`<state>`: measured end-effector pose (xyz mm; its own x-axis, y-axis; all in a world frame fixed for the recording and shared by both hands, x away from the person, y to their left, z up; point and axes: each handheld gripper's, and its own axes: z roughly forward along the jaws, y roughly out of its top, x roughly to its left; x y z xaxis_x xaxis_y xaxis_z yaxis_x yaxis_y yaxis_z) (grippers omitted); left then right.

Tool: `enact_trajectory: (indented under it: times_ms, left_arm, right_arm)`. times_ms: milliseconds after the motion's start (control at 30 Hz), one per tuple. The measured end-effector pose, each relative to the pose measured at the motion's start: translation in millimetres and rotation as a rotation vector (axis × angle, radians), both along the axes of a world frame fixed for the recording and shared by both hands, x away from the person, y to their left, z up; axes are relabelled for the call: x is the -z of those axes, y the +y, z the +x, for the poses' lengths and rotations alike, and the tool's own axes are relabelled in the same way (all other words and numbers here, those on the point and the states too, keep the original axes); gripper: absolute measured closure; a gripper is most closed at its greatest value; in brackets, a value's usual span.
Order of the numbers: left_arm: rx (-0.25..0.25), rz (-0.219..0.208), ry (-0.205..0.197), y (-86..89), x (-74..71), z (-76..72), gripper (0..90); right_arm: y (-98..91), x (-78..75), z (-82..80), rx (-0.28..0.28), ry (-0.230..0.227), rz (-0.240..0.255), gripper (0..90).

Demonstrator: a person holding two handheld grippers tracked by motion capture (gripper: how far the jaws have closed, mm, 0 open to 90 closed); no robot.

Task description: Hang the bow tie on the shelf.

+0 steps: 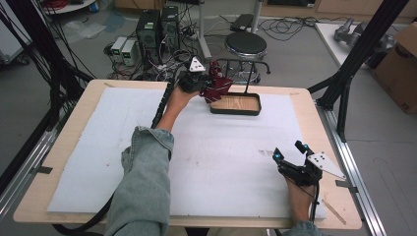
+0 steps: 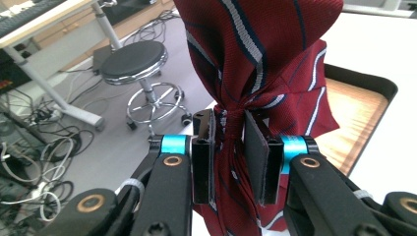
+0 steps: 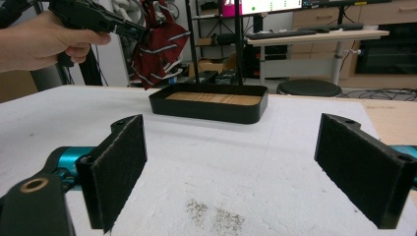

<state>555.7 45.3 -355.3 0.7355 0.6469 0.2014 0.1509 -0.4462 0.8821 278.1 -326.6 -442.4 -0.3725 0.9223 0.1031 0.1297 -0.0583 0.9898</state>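
A dark red tie with white and navy stripes [image 2: 255,59] is bunched up and pinched between the jaws of my left gripper [image 2: 230,147], which is shut on it. The tie [image 1: 216,84] hangs in the air at the far side of the table, over the left end of a black tray with a wooden floor [image 1: 255,109]. A black T-shaped stand [image 1: 250,73] rises from the tray's back. My right gripper [image 1: 290,151] rests open near the table's right front, with nothing between its pads [image 3: 123,167]. From there I see the tie [image 3: 157,44] and the tray [image 3: 211,109] ahead.
A white foam sheet [image 1: 196,147] covers the wooden table. A round black stool [image 1: 246,45] stands just beyond the far edge, with computers and cables [image 1: 157,34] on the floor. A cardboard box [image 1: 401,64] sits at the right. Black frame posts [image 1: 354,64] flank the table.
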Motion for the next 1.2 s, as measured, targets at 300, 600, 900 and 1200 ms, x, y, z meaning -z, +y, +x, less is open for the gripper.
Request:
enact_trajectory:
  times_ms: [300,600,900,1200]
  left_arm:
    - [-0.006,-0.014,0.005,3.6,-1.6,0.2,65.2]
    - [0.012,-0.014,-0.005,13.6,-11.1,-5.6,59.0]
    - [0.014,-0.027,-0.008,30.9,-26.9,-18.5,50.0]
    - [0.006,-0.070,-0.026,60.5,-43.6,-37.0,43.5]
  right_arm:
    - [0.1,0.0,-0.1,-0.001,0.002,0.002,11.4]
    - [0.0,0.0,0.0,-0.001,0.002,0.003,11.4]
    - [0.2,0.0,-0.3,0.002,0.005,0.003,11.4]
    - [-0.2,0.2,-0.2,0.009,0.008,0.008,11.4]
